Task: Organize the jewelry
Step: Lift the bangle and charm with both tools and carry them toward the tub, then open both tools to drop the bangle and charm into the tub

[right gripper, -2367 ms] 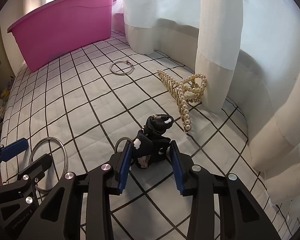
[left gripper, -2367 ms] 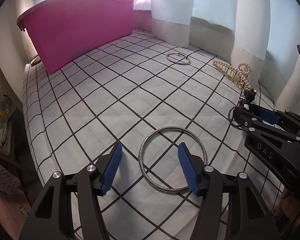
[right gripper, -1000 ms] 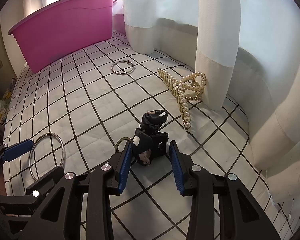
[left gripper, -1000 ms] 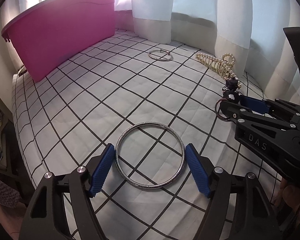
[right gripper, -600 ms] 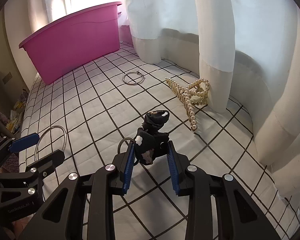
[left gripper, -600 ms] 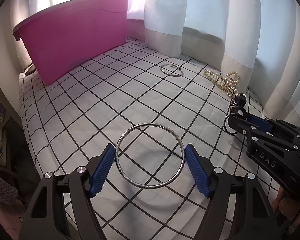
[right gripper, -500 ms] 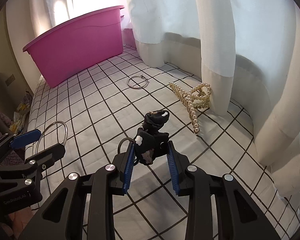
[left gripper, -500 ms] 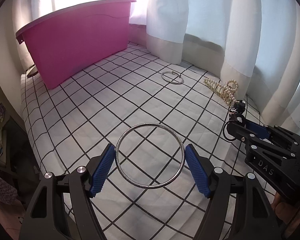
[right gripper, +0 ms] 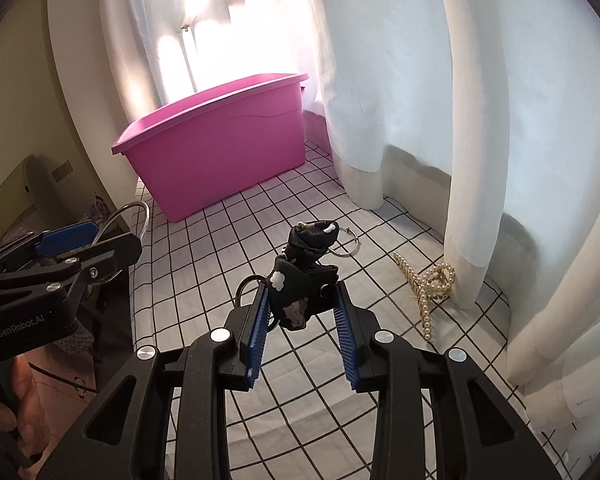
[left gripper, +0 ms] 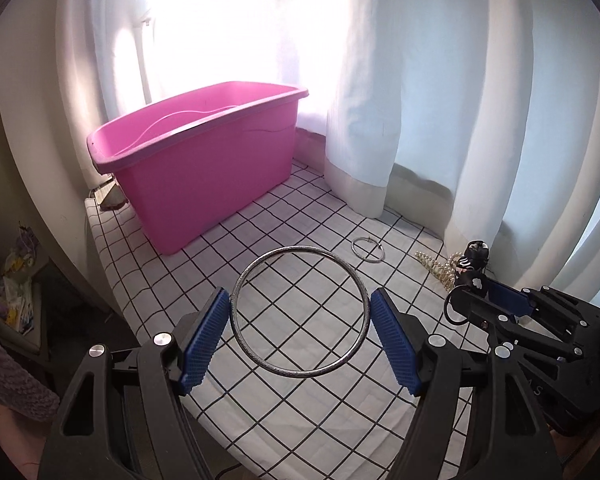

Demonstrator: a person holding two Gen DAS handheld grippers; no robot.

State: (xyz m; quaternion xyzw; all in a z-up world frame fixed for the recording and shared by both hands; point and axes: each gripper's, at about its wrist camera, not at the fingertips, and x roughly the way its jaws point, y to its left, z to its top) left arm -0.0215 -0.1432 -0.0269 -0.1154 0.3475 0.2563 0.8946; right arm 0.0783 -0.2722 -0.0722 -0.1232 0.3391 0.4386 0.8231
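My left gripper (left gripper: 300, 334) is shut on a large silver bangle (left gripper: 256, 354), held flat between its blue pads well above the checked cloth. My right gripper (right gripper: 302, 306) is shut on a black fabric hair clip with white spots (right gripper: 296, 286), also lifted off the cloth; it shows at the right of the left wrist view (left gripper: 470, 272). The bangle shows at the left of the right wrist view (right gripper: 134, 212). A pink plastic bin (left gripper: 204, 176) stands open at the back left, beyond both grippers; it also shows in the right wrist view (right gripper: 220, 152).
A small silver hoop (left gripper: 367, 249) and a pearl claw clip (right gripper: 430, 284) lie on the checked cloth (left gripper: 308, 404) near the white curtain (left gripper: 460, 120). The cloth's left edge drops off to a dark floor with clutter (left gripper: 16, 292).
Both grippers have risen off the cloth with the bangle and the hair clip in them, and now point more toward the pink bin.
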